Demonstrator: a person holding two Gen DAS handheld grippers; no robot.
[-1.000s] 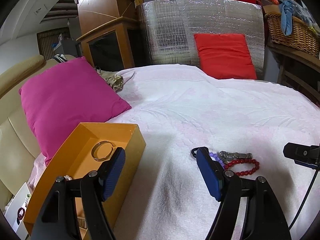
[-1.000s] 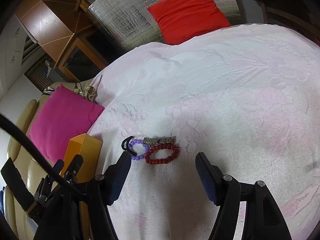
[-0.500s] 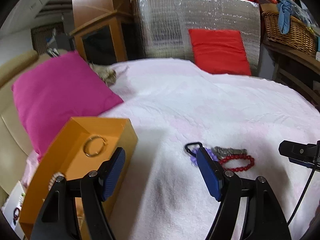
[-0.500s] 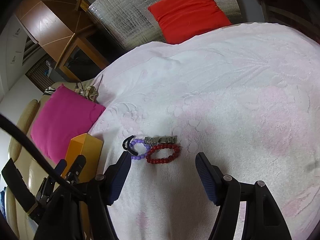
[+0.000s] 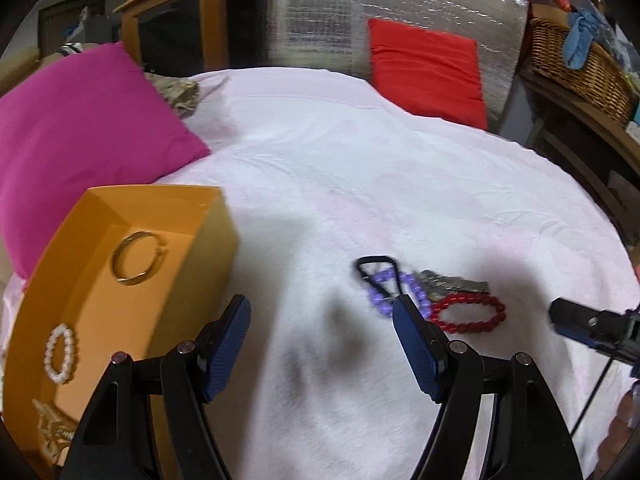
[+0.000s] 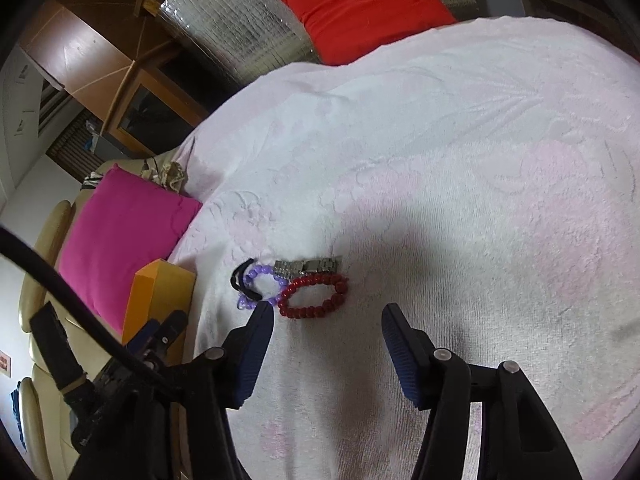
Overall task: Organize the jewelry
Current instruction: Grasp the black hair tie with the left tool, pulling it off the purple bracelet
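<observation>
So the little pile of jewelry sits lower-middle in both views on the pale pink embossed bedspread: a red bead bracelet, a purple bead bracelet with a black clip lying over it, and a silver metal link watch band touching along the top edge of the red one. All three are bunched together, touching.

Compared with a second ago, the left view has swung so the open orange cardboard box shows way more of its inside. It sits at the lower left of that frame, and now you can see the gold bangle, a white pearl bracelet and some lacy gold piece at the bottom corner. The pile also sits higher and closer to centre in that frame. The right view barely changed.

Left claw is spread wide open, holding nothing, hovering between box and pile; its right pad overlaps the purple beads in the picture. Right claw is open too, empty, just below the red bracelet, left pad tip near the purple beads.

Magenta pillow sits behind the box, red cushion leans at the top against a silver foil panel.
</observation>
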